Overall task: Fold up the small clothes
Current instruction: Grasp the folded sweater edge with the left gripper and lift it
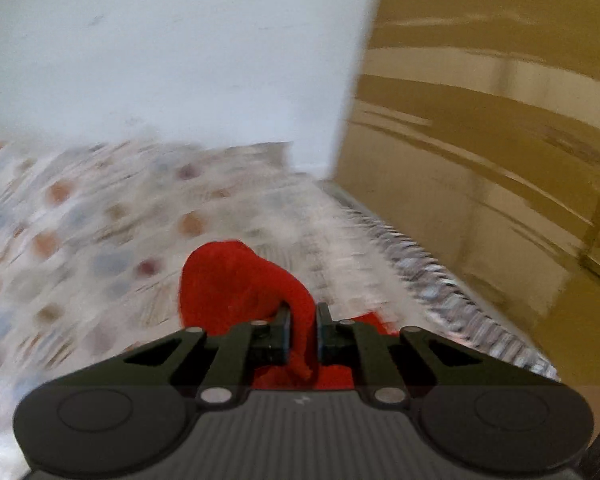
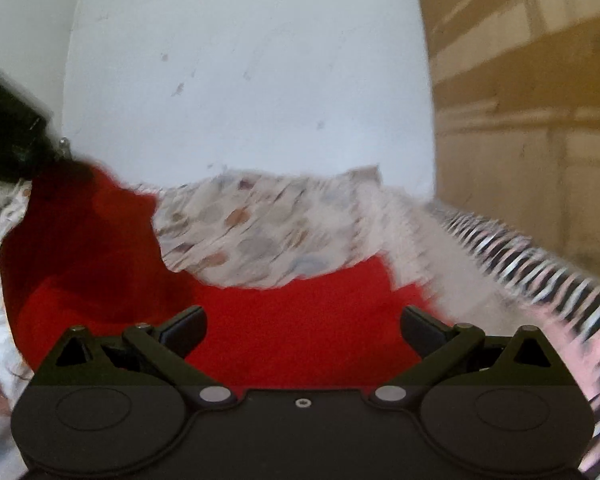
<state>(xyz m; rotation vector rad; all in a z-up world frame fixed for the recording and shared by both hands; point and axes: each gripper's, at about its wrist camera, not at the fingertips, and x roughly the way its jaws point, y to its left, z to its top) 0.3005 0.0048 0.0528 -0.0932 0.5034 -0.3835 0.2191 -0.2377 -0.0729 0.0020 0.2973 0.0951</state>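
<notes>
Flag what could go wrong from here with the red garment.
The left gripper pinches only a thin bunch of the red garment, so it may slip out mid-lift. The right gripper is open above the cloth, so nothing pins the rest; it could drag across the patterned bedsheet and crumple.

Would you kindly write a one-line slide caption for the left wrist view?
Left gripper shut on a bunched fold of the red fabric garment, lifted above the dotted white patterned bedsheet.
</notes>
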